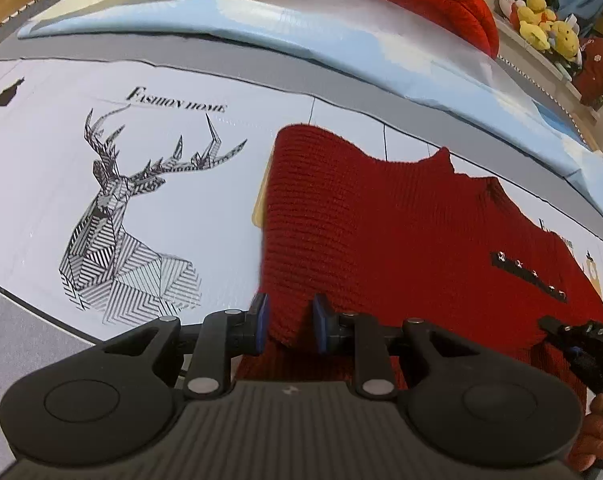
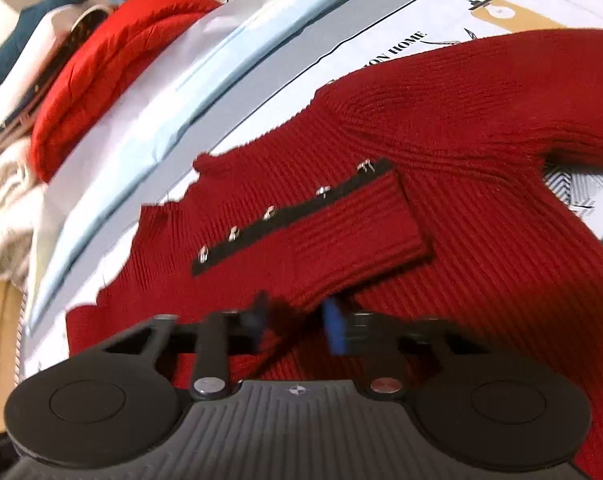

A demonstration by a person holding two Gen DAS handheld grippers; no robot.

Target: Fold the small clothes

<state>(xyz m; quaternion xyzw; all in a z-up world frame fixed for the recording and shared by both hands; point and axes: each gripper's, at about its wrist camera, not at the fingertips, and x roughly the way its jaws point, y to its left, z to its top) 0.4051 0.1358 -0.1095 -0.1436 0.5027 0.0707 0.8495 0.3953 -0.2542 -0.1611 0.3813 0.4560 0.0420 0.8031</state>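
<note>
A dark red knit sweater (image 1: 401, 232) lies flat on the printed table cover (image 1: 205, 184). It carries a black strip with metal studs (image 1: 529, 276). My left gripper (image 1: 290, 320) pinches the sweater's near left edge, with a fold of knit filling the gap between its blue pads. In the right wrist view, the folded-in sleeve (image 2: 361, 240) crosses the sweater (image 2: 481, 220) beside the studded strip (image 2: 293, 208). My right gripper (image 2: 297, 316), blurred, is closed on the sleeve's near part. The right gripper's tip (image 1: 549, 326) shows at the sweater's right edge, with a hand (image 1: 597, 432) behind it.
The cover bears a deer drawing (image 1: 113, 216). A light blue cloth (image 1: 261, 24) lies along the far side, with a bright red garment (image 2: 113, 60) on it. White knitwear (image 2: 5, 200) is piled at the left. Yellow plush toys (image 1: 545, 20) sit far right.
</note>
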